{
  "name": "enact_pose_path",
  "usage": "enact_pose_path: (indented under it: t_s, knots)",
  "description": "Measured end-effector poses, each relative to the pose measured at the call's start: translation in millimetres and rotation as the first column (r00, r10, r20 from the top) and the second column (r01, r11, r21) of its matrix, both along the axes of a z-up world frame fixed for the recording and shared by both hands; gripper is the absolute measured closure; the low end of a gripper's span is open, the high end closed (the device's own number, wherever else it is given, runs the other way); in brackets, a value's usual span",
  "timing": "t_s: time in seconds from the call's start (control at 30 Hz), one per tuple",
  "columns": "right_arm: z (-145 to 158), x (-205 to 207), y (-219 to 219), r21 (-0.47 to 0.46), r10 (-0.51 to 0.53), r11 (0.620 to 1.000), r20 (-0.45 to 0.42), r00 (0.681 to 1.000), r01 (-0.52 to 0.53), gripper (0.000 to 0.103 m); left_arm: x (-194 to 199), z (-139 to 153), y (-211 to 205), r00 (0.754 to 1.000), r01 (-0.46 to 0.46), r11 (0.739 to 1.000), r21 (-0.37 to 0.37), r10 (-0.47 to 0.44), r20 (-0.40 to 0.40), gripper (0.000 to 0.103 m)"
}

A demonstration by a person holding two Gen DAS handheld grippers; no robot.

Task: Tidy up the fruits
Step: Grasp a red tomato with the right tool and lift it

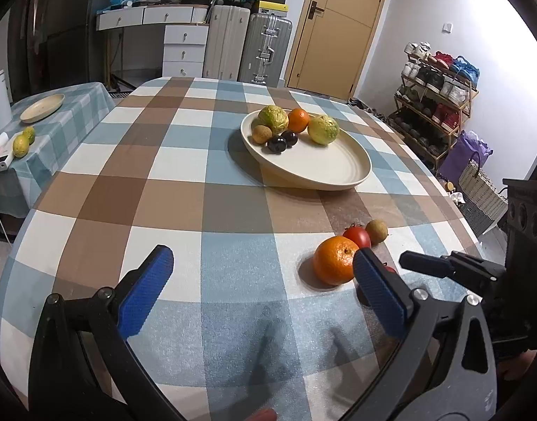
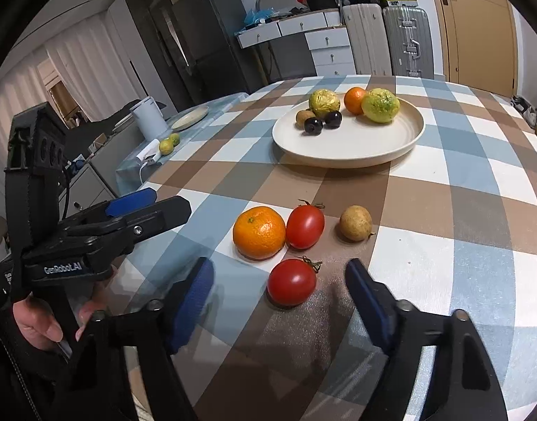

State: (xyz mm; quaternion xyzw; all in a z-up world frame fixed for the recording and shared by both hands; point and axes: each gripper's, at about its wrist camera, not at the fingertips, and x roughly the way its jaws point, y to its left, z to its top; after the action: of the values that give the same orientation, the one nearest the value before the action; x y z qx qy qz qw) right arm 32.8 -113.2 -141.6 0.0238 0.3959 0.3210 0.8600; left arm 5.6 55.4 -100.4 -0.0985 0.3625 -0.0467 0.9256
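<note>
Fruits already share the plate [image 2: 349, 147]; nearer, a loose tomato [image 2: 291, 281] sits between the right gripper [image 2: 279, 296] fingers, released around it. Left gripper [image 1: 261, 277] fingers gape empty beside the orange [image 1: 334, 260].

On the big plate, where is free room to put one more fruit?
The plate is bare across its near half, in front of the two dark plums. Its far side is crowded: two yellow-green fruits, an orange, a small brown fruit.

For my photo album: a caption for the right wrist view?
Open right hand-held gripper straddles a tomato beside an orange.
</note>
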Motion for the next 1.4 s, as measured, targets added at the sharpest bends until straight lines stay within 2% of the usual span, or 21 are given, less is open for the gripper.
enact_pose_path:
  t_s: [0.1,0.17,0.33,0.63,0.8,0.93,1.03,1.13,1.23,1.3,1.37,1.4]
  knots:
    - [-2,2,3,-0.023,0.003,1.000,-0.008,1.000,-0.003,0.037,0,1,-1,1.000,-0.002,1.000,0.007,0.002,0.002,0.001]
    - [-4,2,5,-0.038,0.004,0.999,-0.008,1.000,-0.004,0.050,0,1,-1,1.000,-0.002,1.000,0.006,0.002,0.001,0.001]
    - [-10,7,3,-0.037,-0.009,0.999,-0.034,0.999,0.008,0.069,1,1,-2,1.000,-0.002,1.000,0.007,0.002,0.002,0.001]
    - [-11,7,-4,-0.003,-0.021,1.000,-0.042,0.999,0.021,0.072,8,9,-4,1.000,0.026,1.000,0.017,-0.026,0.001,0.001]
    - [-4,6,-26,0.043,-0.062,0.997,-0.025,0.998,0.063,0.072,26,21,-22,0.988,0.157,0.987,0.036,-0.156,-0.024,0.001]
    - [2,5,-48,0.047,-0.114,0.992,-0.002,0.993,0.114,0.072,41,32,-44,0.963,0.270,0.959,0.087,-0.268,-0.028,0.001]
    - [6,4,-68,0.031,-0.159,0.987,0.021,0.987,0.158,0.072,57,33,-62,0.937,0.350,0.929,0.121,-0.344,-0.065,0.001]
    - [7,3,-88,0.030,-0.204,0.979,0.027,0.979,0.203,0.072,71,30,-79,0.906,0.422,0.892,0.162,-0.408,-0.111,0.001]
    - [8,3,-106,0.046,-0.239,0.970,0.033,0.971,0.237,0.072,82,26,-89,0.871,0.488,0.859,0.158,-0.467,-0.152,0.002]
    - [9,0,-113,0.051,-0.250,0.968,0.053,0.967,0.247,0.072,90,23,-93,0.852,0.518,0.842,0.150,-0.492,-0.177,0.006]
    - [10,-3,-119,0.058,-0.254,0.966,0.055,0.966,0.250,0.072,99,19,-94,0.835,0.542,0.829,0.139,-0.511,-0.204,0.021]
    - [10,-3,-121,0.062,-0.257,0.965,0.055,0.965,0.254,0.072,104,17,-95,0.824,0.555,0.823,0.120,-0.524,-0.217,0.025]
